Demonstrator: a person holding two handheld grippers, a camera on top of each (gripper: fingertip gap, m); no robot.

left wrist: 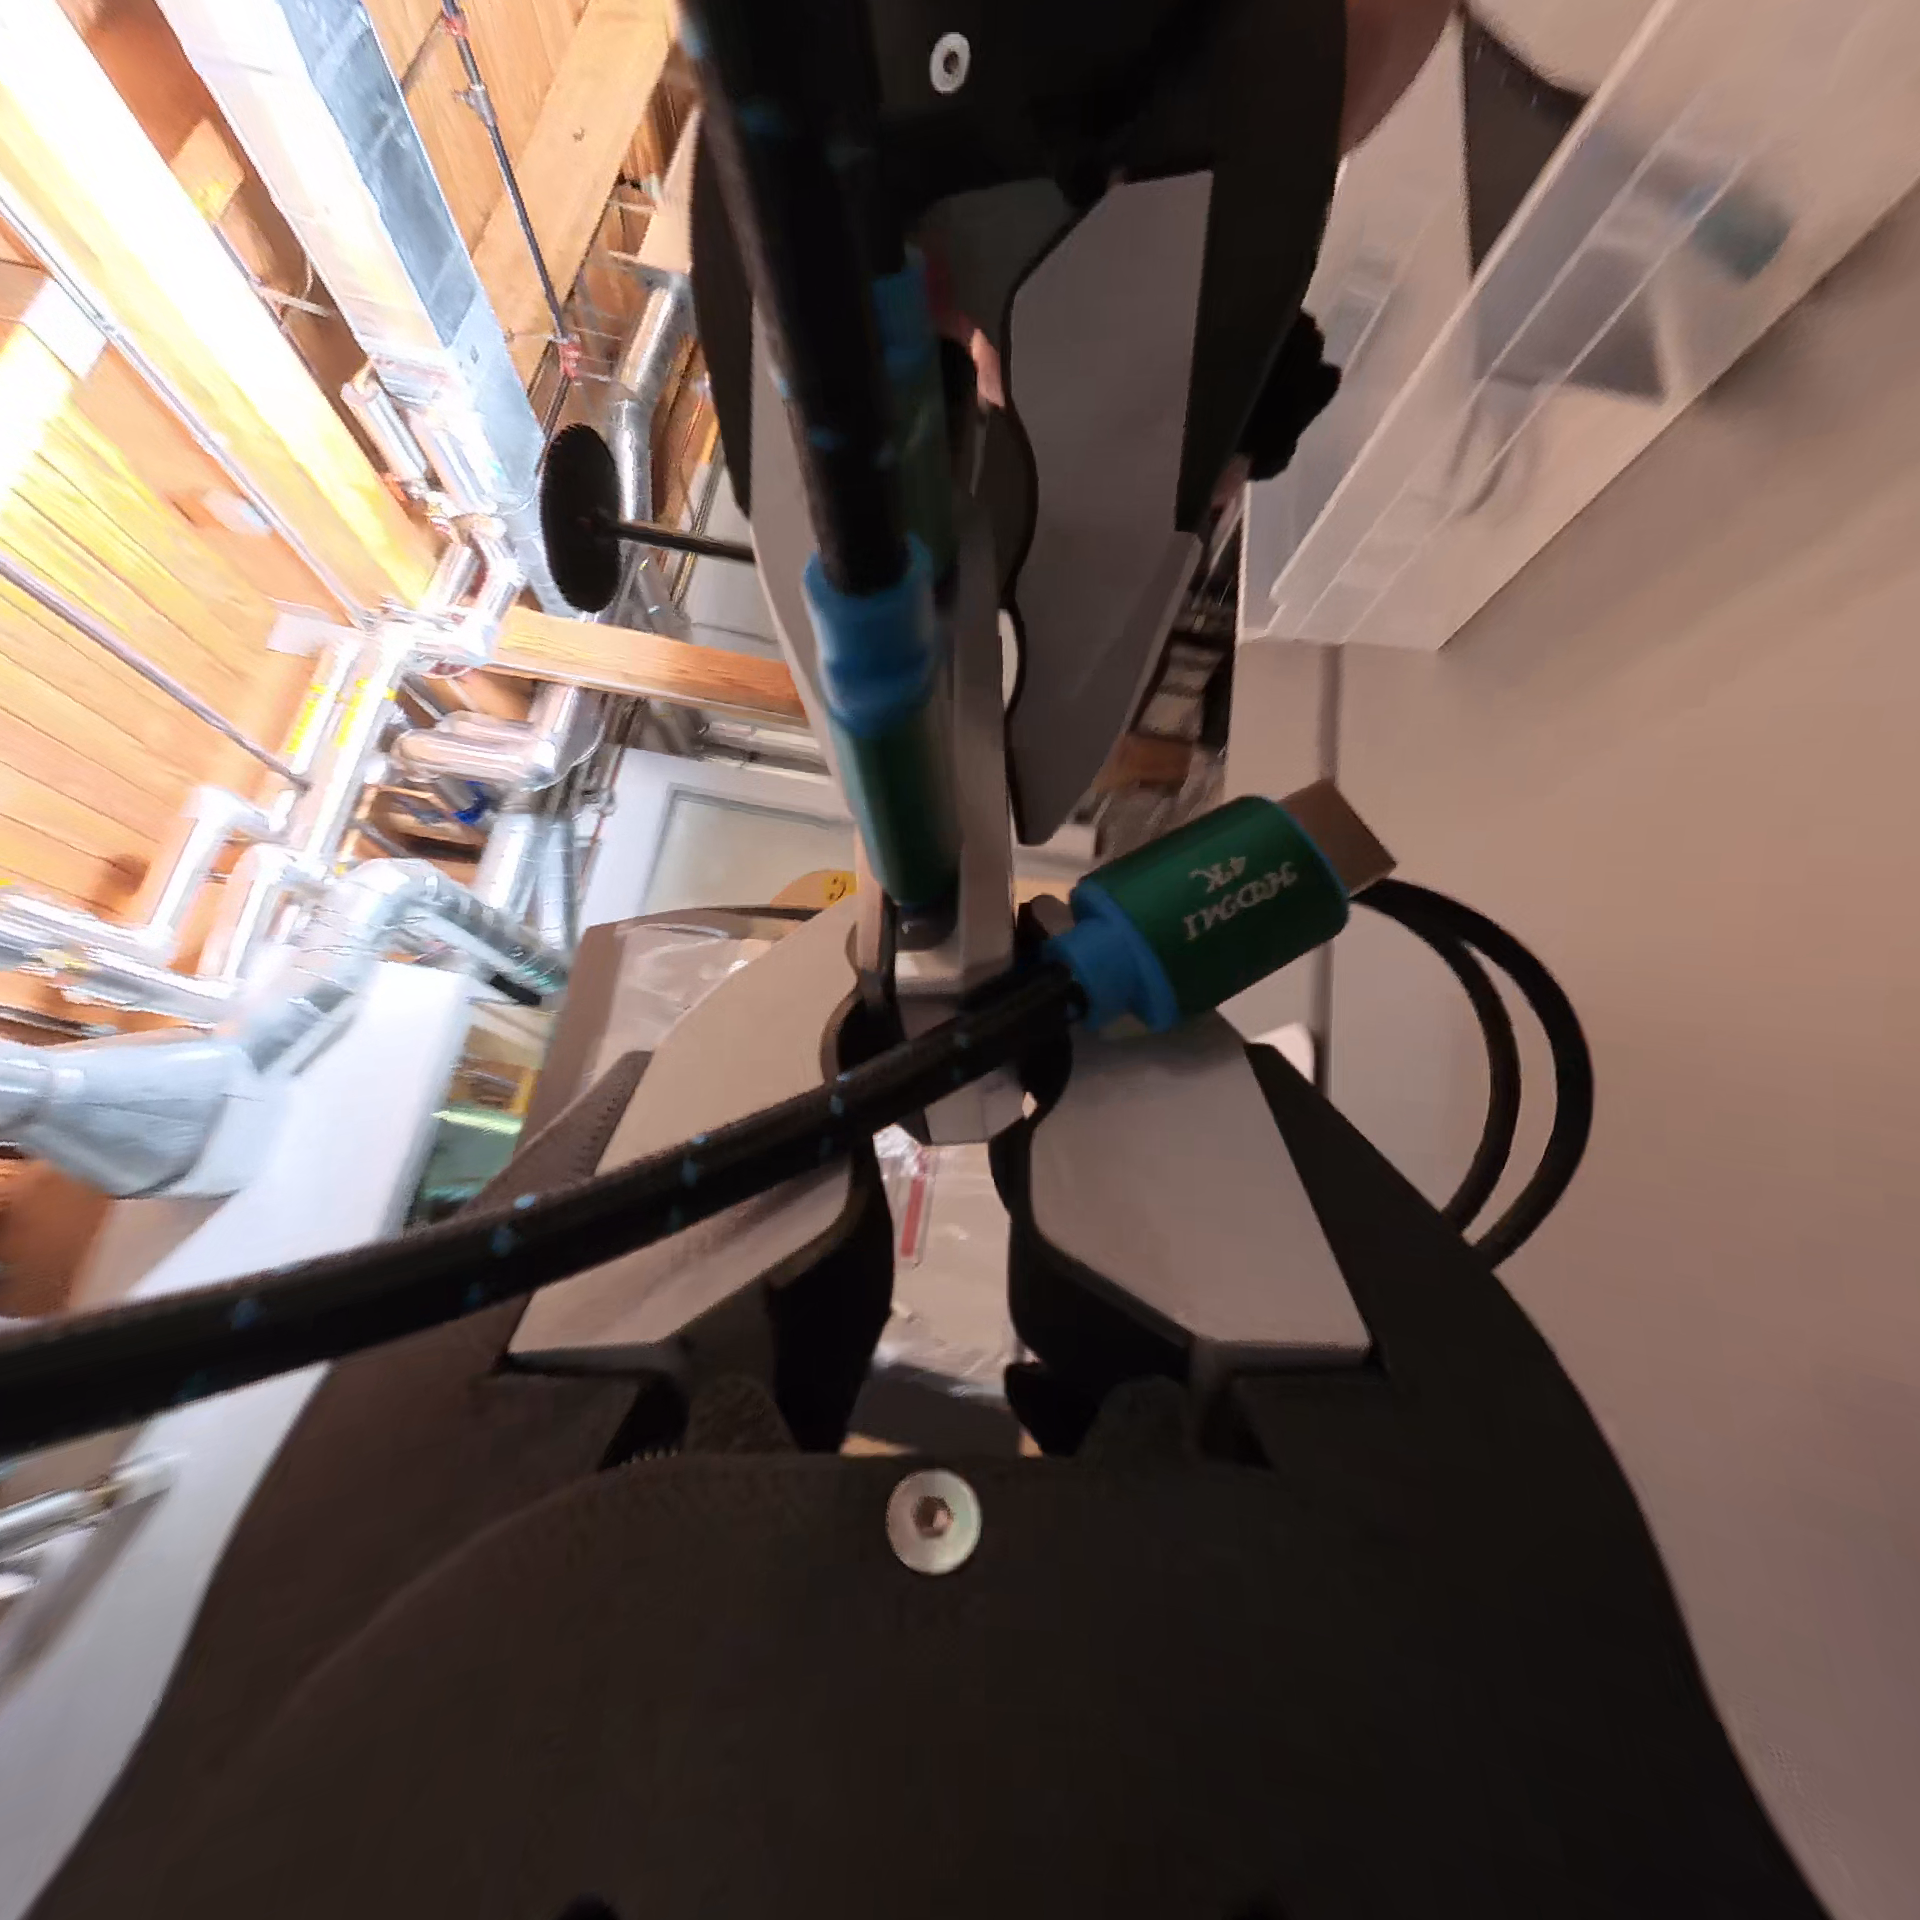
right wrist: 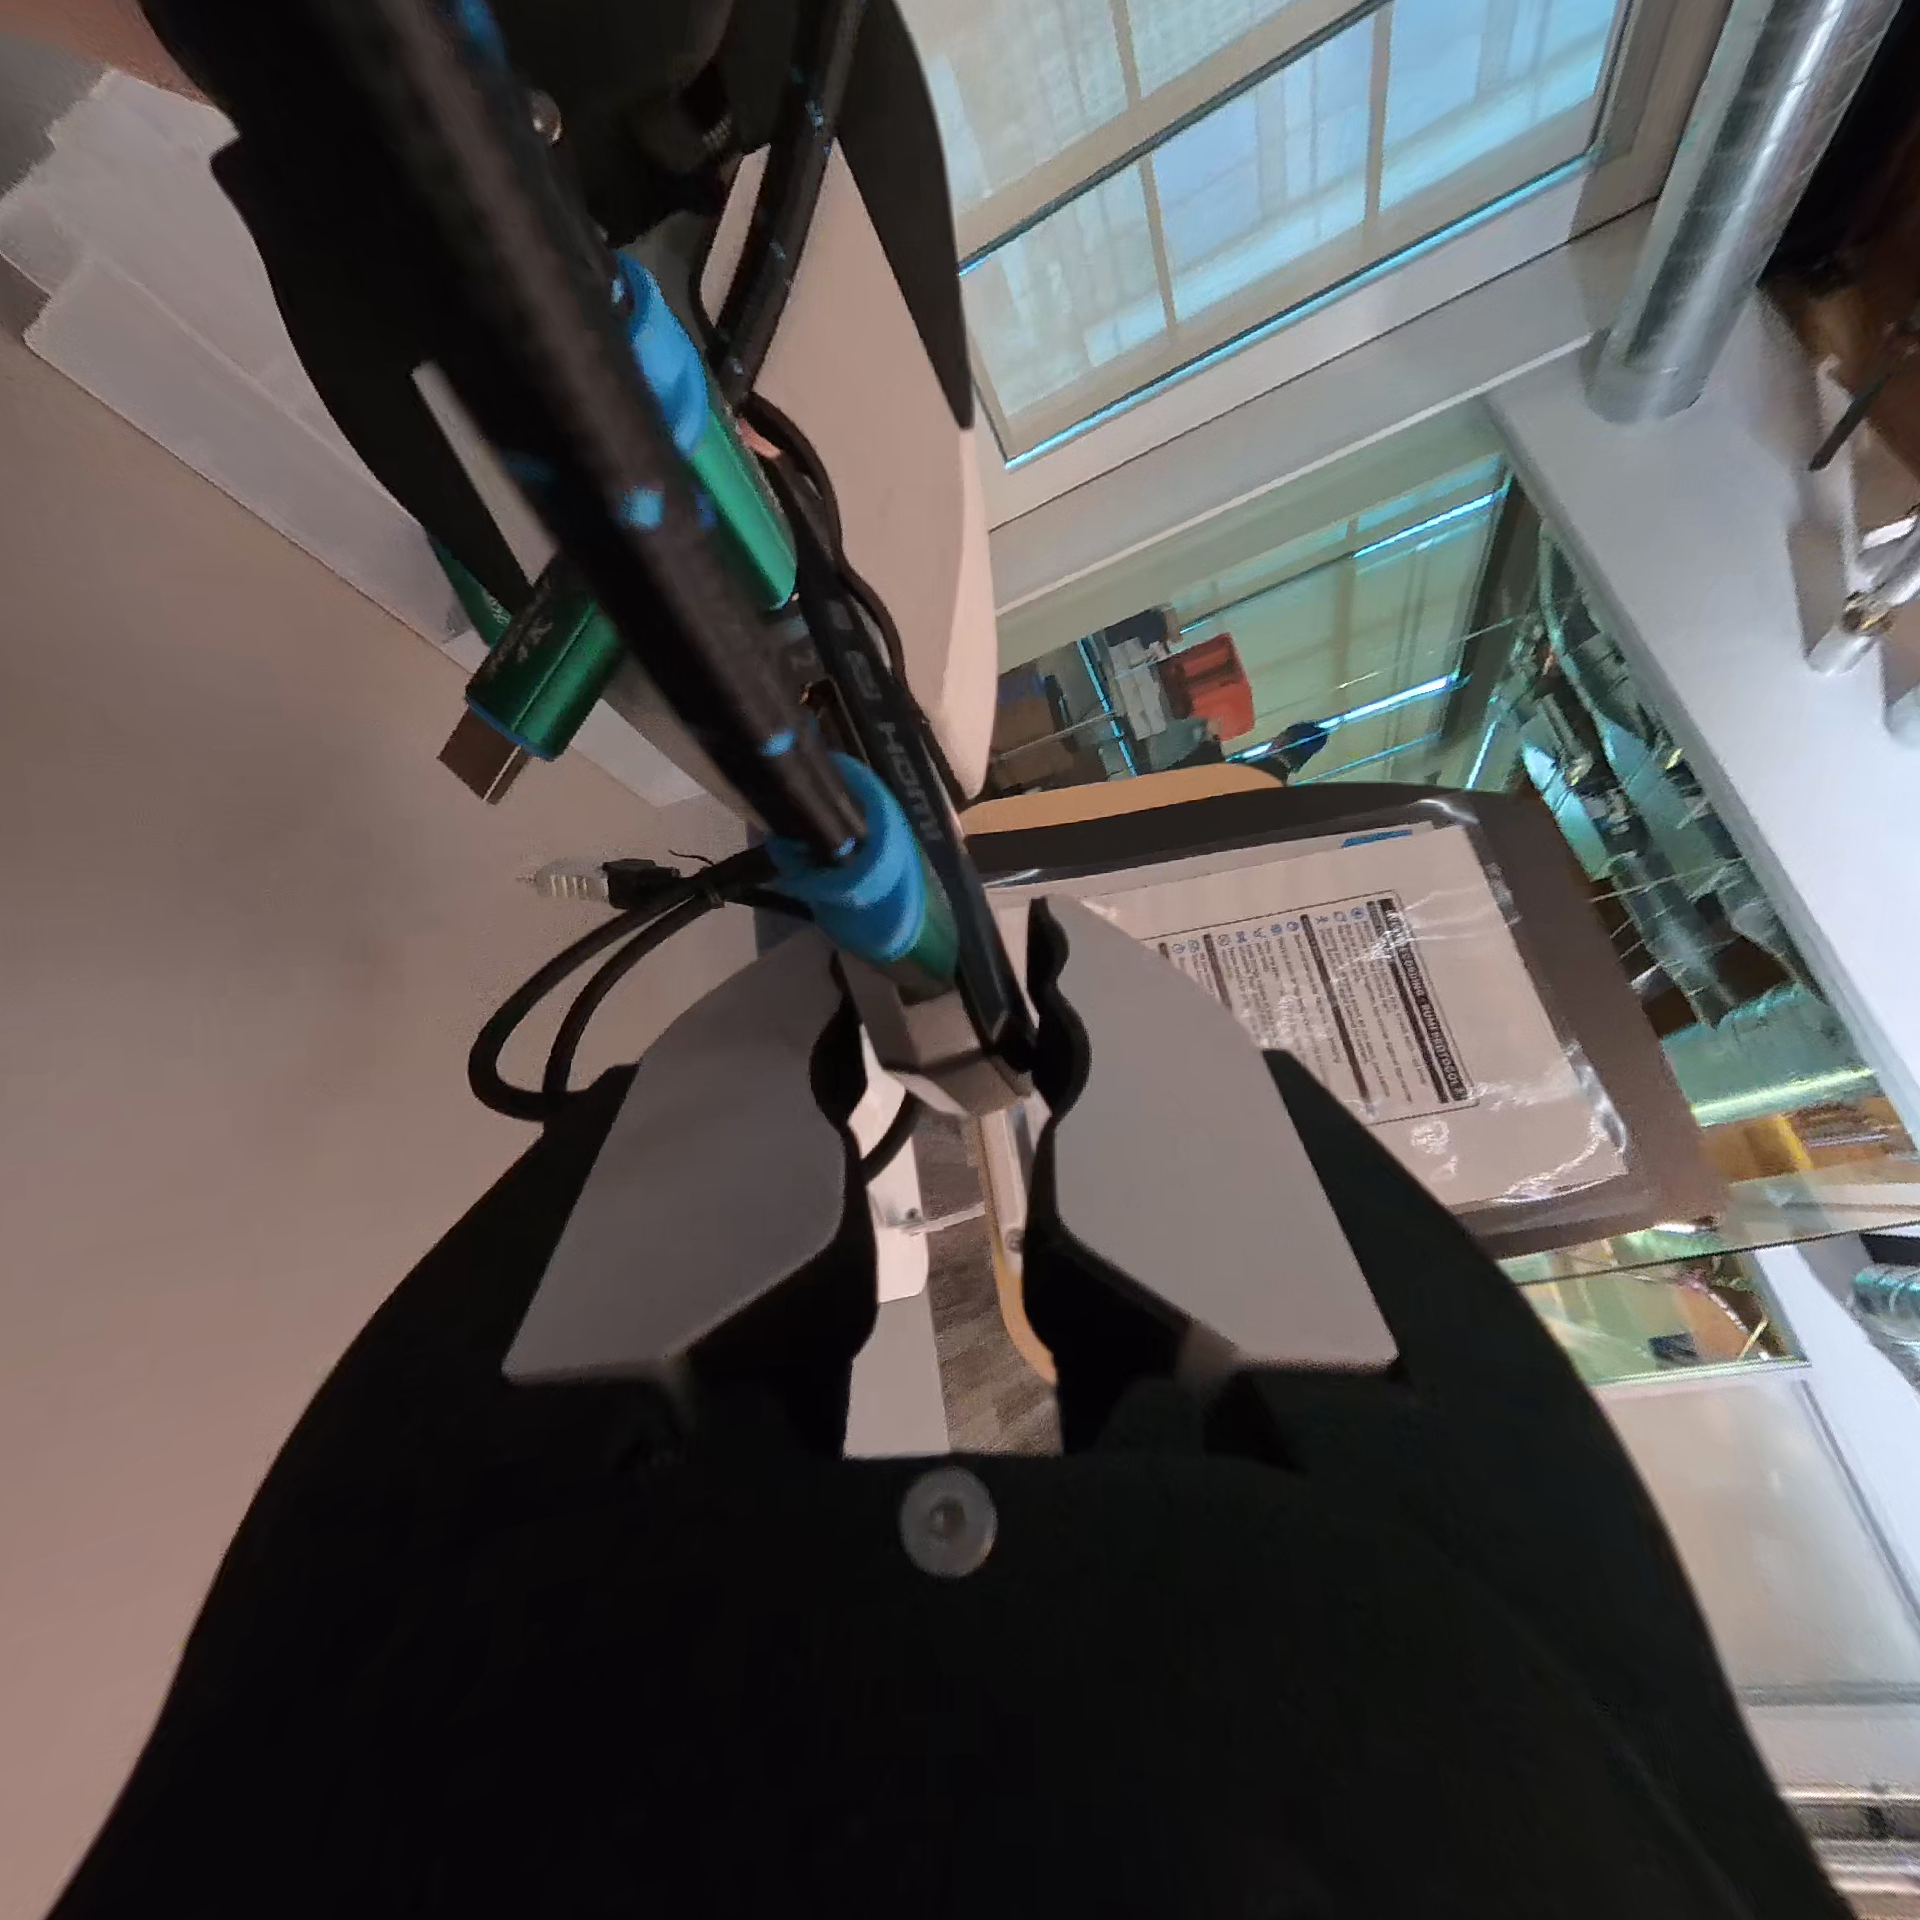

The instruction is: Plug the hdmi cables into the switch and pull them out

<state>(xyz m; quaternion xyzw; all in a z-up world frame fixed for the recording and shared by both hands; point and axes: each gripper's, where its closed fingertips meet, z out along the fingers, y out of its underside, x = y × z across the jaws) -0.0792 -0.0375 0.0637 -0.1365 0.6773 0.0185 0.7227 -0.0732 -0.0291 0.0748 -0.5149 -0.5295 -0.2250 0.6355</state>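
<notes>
gripping the switch [right wrist: 951, 1049] from opposite ends, both grippers meet tip to tip. right gripper [right wrist: 940, 1023] is clenched on the near edge of the thin grey switch box, its two grey fingers [right wrist: 1174, 1122] only a narrow way apart w/ the box corner wedged between the tips. just beyond those tips a green hdmi plug [right wrist: 883, 904] w/ a blue collar sits in the switch, its braided black cable [right wrist: 582, 416] running up and away over the other gripper. a 2nd green plug [right wrist: 535, 675] hangs free to the left of the fingers, gold tip bare, not in any port. in the left wrist view the left gripper [left wrist: 951, 1013] also looks closed on the switch [left wrist: 982, 790], seen edge-on as a grey slab standing up from the tips; gap btwn its fingers [left wrist: 717, 1091] is small. the loose plug [left wrist: 1216, 909] lies just right of the left fingertips, its cable [left wrist: 416, 1257] crossing over the left finger toward the lower left. opposite gripper [left wrist: 1039, 831] comes down from the top, pinching the far end. a coiled black cord [left wrist: 1527, 1070] rests on the pale table [left wrist: 1662, 1143] right of the fingers.
</notes>
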